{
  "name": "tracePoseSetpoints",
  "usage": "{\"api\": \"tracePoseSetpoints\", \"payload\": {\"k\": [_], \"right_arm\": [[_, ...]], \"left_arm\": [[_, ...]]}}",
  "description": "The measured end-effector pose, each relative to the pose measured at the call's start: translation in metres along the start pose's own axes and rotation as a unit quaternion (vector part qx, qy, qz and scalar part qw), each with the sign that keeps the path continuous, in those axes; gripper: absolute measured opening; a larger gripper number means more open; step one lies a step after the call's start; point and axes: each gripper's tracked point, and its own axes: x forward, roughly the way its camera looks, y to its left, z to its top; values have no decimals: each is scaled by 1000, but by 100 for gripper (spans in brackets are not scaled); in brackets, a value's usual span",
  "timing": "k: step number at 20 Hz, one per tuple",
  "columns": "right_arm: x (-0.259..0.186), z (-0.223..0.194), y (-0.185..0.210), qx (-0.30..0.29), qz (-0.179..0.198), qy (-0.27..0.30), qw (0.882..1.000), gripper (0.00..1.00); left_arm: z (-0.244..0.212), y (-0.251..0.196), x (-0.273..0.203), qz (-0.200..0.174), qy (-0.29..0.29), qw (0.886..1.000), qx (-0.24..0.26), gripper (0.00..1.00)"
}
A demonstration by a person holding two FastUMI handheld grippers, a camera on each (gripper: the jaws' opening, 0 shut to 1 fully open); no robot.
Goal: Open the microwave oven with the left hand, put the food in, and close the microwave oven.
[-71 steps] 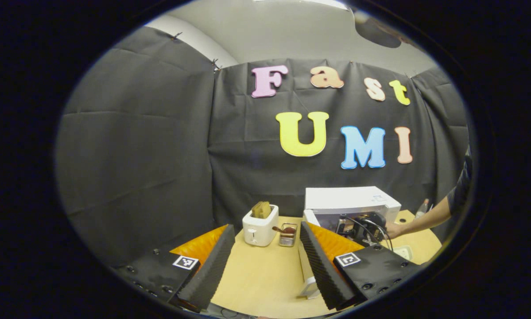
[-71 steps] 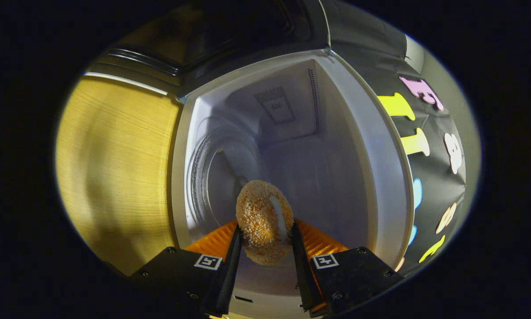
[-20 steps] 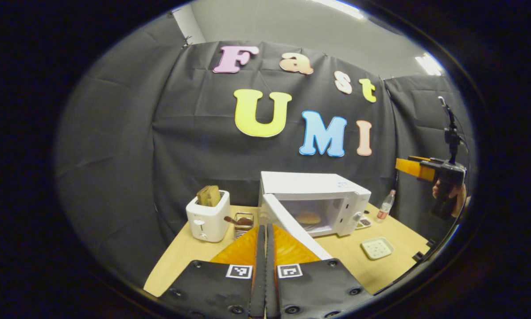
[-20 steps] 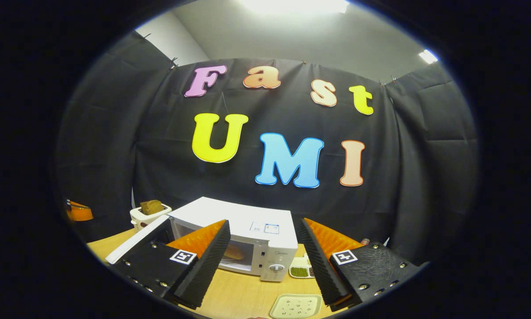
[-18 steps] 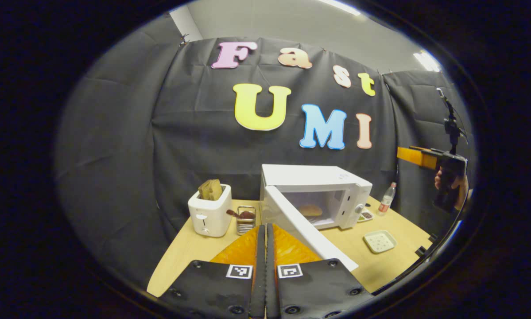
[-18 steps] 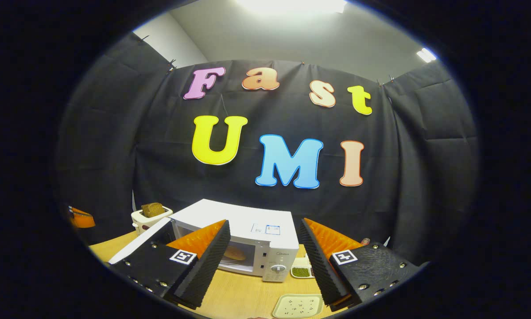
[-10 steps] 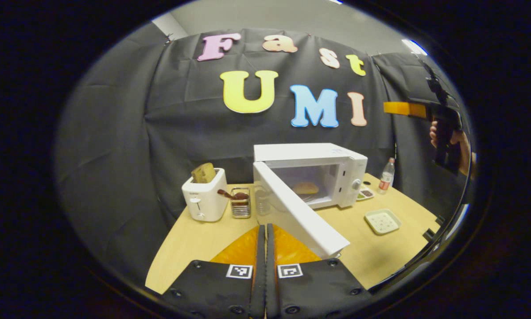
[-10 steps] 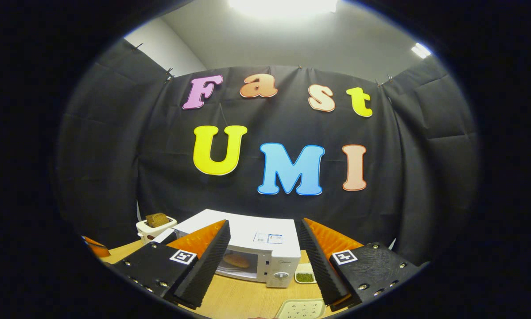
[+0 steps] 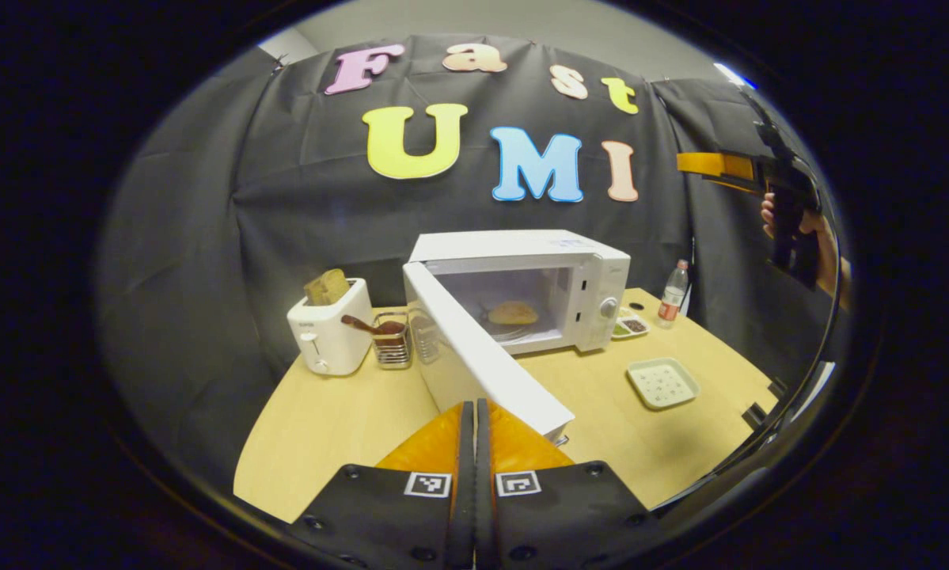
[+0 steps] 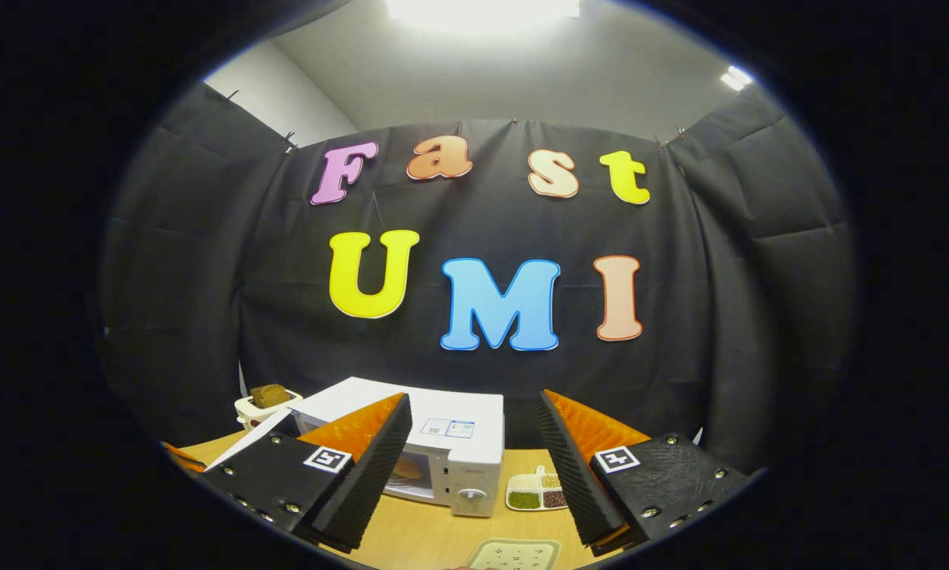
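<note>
In the left gripper view, the white microwave [image 9: 593,265] stands at the back of the wooden table with its door [image 9: 474,360] swung wide open toward me. A round, crumb-coated piece of food [image 9: 512,313] lies inside on the turntable. My left gripper [image 9: 474,408] is shut with nothing in it, its tips close to the door's free edge; I cannot tell if they touch. A hand holds the right gripper [image 9: 715,165] high at the right. In the right gripper view, the right gripper [image 10: 474,404] is open and empty, well above the microwave [image 10: 458,435].
A white toaster [image 9: 324,328] with bread and a wire basket [image 9: 391,344] stand left of the microwave. A bottle [image 9: 672,294], a compartment dish [image 9: 628,326] and a small pale tray [image 9: 662,382] are to its right. The table edge [image 9: 284,495] is near.
The right gripper has let go of the food inside the microwave, drawn back and risen, open. The left gripper has shut and moved in toward the open door's free edge.
</note>
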Motion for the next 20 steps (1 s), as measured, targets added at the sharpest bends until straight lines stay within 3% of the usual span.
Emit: {"api": "tracePoseSetpoints", "payload": {"k": [10, 20], "right_arm": [[-2, -2, -57, -1, -1, 12, 1000, 96], [-9, -10, -104, 5, -36, 21, 999, 96]], "left_arm": [[25, -99, 55, -51, -5, 998, 27, 6], [53, -146, 113, -89, -6, 995, 46, 7]]}}
